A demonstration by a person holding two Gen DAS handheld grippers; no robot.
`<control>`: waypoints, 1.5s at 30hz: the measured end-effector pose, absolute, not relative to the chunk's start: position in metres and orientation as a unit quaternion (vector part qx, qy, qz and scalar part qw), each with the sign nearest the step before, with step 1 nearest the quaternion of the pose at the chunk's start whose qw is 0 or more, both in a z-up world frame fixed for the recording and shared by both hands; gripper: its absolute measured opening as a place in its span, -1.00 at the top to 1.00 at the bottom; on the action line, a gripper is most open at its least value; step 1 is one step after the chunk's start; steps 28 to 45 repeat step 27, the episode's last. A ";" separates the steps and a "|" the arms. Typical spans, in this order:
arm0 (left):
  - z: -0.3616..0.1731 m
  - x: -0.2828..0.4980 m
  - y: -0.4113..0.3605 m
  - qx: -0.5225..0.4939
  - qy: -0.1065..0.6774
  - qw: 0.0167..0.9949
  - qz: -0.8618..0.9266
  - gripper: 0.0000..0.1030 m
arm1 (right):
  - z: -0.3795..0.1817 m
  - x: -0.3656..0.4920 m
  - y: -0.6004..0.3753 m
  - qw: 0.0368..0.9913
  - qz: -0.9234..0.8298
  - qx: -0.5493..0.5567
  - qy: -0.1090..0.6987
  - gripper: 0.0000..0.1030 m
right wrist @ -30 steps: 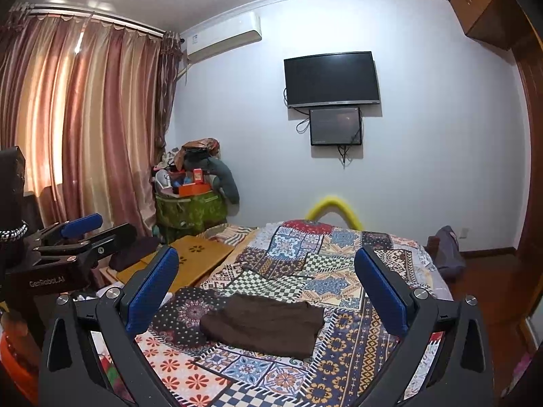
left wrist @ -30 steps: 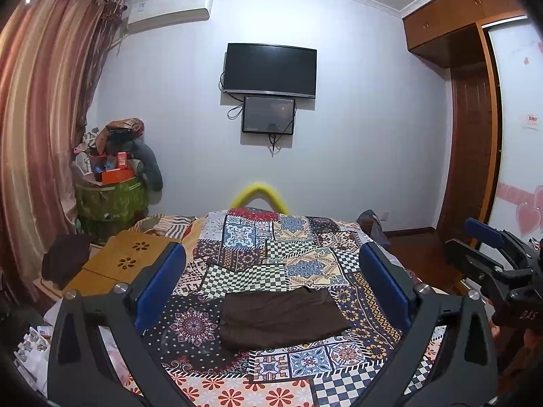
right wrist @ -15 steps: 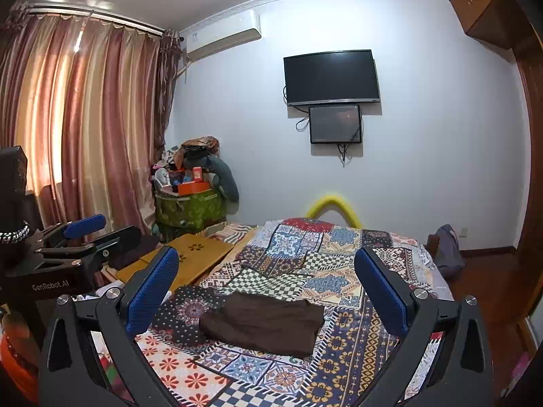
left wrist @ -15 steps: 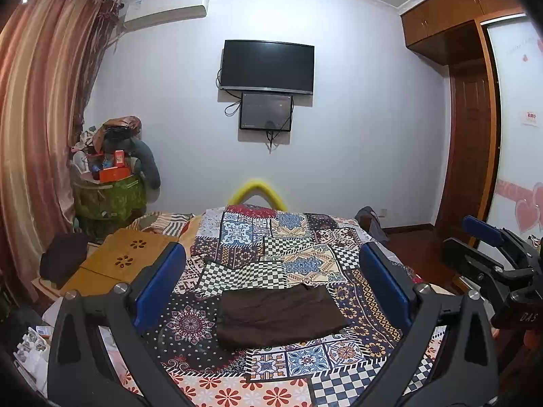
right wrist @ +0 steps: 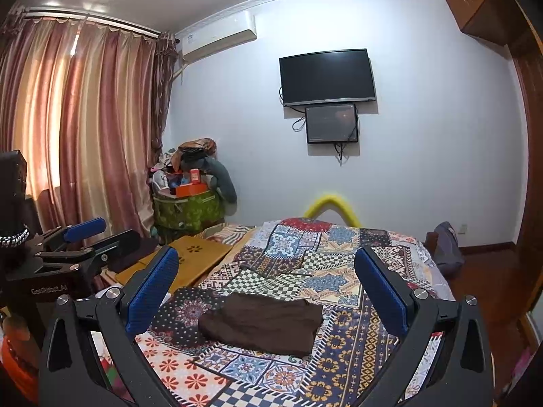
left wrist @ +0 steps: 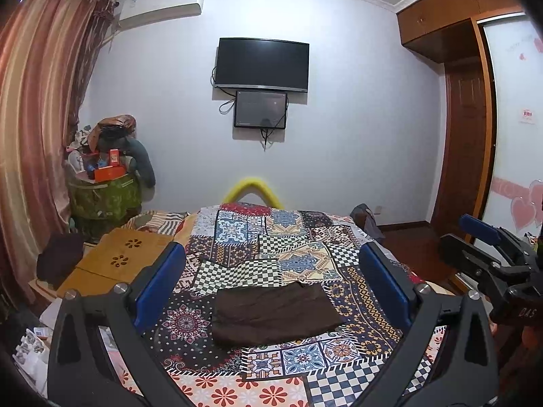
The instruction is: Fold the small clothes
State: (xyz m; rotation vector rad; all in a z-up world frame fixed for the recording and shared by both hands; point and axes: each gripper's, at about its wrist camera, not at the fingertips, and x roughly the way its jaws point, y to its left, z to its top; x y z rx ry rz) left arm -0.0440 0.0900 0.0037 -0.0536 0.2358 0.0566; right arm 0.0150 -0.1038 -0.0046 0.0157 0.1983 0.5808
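Left gripper (left wrist: 271, 288) jaws spread wide, holding nothing, blue pads on either side of the view; right gripper (right wrist: 266, 288) same, wide open and empty. Each gripper shows in the other's view, off to the side, apart from the cloth. Brown garment (left wrist: 273, 313) lies folded flat on the patchwork bedspread (left wrist: 271, 240), between and just beyond the left jaws, touching neither pad; in the right wrist view it sits between the jaws too, slightly left of centre. Left of the jaws, a wooden lap tray (left wrist: 115, 264) beside the bed. Further back, yellow curved bar (left wrist: 253, 188) at the bed's far end, cluttered green bin (left wrist: 101, 193) by the curtain (right wrist: 85, 129). On the far wall, TV (left wrist: 261, 64) with a smaller screen (left wrist: 260, 109) beneath.
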 end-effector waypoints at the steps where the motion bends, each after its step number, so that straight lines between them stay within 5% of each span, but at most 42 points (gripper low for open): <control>1: 0.004 -0.044 0.090 -0.027 0.118 0.992 0.027 -1.00 | -0.005 0.015 -0.104 0.953 0.286 0.008 0.098 -1.00; 45: 0.003 -0.043 0.094 -0.026 0.128 0.991 0.012 -1.00 | -0.005 0.018 -0.102 0.953 0.283 0.009 0.105 -1.00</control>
